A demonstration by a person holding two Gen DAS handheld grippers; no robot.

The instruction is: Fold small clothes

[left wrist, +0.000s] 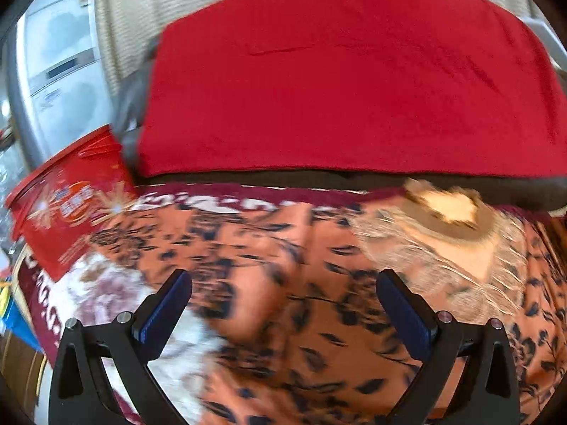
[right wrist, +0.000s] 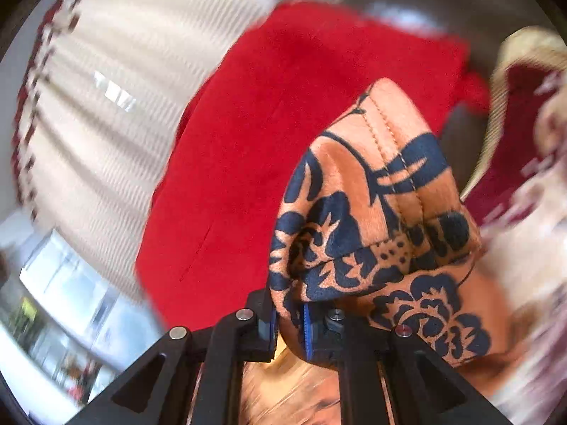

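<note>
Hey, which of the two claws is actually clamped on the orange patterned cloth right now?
The right claw: its blue pads are pinched shut on a hemmed fold of the orange, dark-flowered cloth. The left claw is wide open above that cloth, gripping nothing.

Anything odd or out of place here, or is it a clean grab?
Nothing damaged or spilled. The right gripper is shut on a bunched hem of the orange floral garment, not a flat corner. The left gripper is open, holding nothing, above the same cloth.
</note>
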